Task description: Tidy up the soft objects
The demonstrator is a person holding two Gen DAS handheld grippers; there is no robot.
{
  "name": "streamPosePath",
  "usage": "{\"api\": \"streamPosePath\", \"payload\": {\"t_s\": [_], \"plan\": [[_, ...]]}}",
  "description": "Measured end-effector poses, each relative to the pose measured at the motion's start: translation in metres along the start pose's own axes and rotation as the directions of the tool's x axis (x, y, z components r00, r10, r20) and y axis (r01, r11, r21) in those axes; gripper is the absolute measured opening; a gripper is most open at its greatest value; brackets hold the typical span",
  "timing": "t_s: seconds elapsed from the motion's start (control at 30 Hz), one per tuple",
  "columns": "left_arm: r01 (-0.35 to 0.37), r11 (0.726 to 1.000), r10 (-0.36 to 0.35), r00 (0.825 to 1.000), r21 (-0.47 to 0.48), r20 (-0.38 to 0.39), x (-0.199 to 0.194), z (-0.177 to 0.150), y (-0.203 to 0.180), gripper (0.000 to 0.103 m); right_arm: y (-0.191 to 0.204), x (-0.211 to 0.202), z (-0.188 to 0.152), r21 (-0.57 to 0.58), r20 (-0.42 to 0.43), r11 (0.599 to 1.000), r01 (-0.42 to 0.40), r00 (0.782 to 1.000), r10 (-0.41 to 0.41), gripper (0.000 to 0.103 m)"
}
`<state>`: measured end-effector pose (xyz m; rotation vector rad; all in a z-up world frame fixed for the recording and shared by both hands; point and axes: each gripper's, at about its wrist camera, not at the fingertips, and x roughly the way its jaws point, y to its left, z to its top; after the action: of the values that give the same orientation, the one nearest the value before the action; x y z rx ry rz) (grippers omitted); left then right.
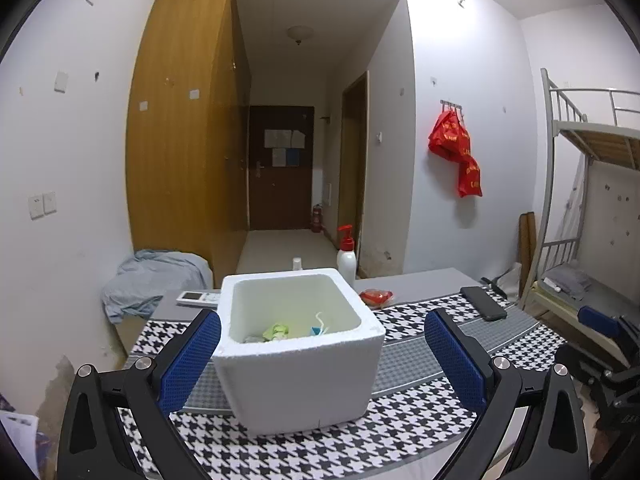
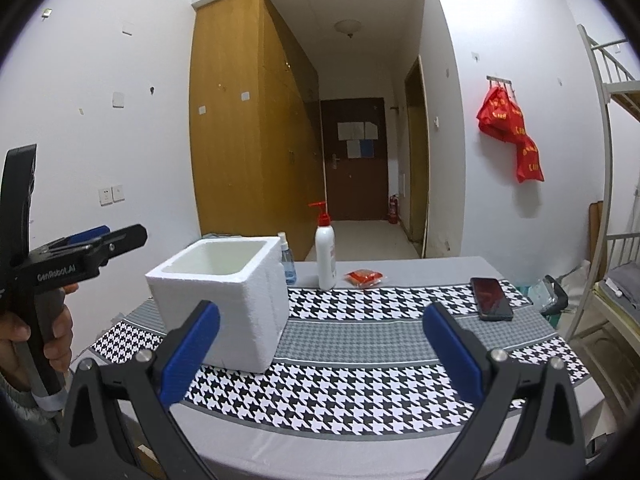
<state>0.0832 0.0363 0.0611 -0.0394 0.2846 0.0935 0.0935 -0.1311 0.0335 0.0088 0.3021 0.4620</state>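
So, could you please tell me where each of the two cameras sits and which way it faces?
Left wrist: on the left gripper, low over the table, facing the white foam box head-on; open blue-padded fingers show.
Right wrist: on the right gripper, further right, facing the houndstooth tablecloth; open fingers show, plus the left gripper and hand.
Shared: box, red-capped white pump bottle, red packet, black phone.

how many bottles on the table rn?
2. White pump bottle with red pump stands behind the foam box; small clear spray bottle sits against the box's back corner. Box may hide others.
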Motion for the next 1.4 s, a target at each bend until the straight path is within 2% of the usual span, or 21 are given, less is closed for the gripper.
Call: {"api": "streamPosePath", "payload": {"t_s": [0.33, 0.53, 0.7, 1.4], "plan": [[-0.006, 1.000, 0.006, 1.000, 0.015, 0.025, -0.038, -0.014, -0.005, 0.102, 0.015, -0.029, -0.003, -0.029, 0.028, 1.000, 0.004, 1.000, -0.004, 0.103], [-0.011, 1.000, 0.011, 0.999, 0.017, 0.045, -0.057, -0.023, -0.007, 0.102, 0.019, -0.049, -0.006, -0.004, 0.065, 1.000, 0.014, 0.998, -0.013, 0.103], [-0.044, 0.999, 0.042, 0.997, 0.027, 0.062, -0.071, -0.036, -0.013, 0.102, 0.030, -0.061, -0.016, -0.023, 0.068, 1.000, 0.014, 0.998, -0.013, 0.103], [-0.076, 0.997, 0.077, 0.991, -0.013, 0.113, -0.129, -0.077, -0.003, 0.102, 0.063, -0.109, -0.047, -0.042, 0.125, 0.999, -0.006, 0.992, 0.011, 0.103]]}}
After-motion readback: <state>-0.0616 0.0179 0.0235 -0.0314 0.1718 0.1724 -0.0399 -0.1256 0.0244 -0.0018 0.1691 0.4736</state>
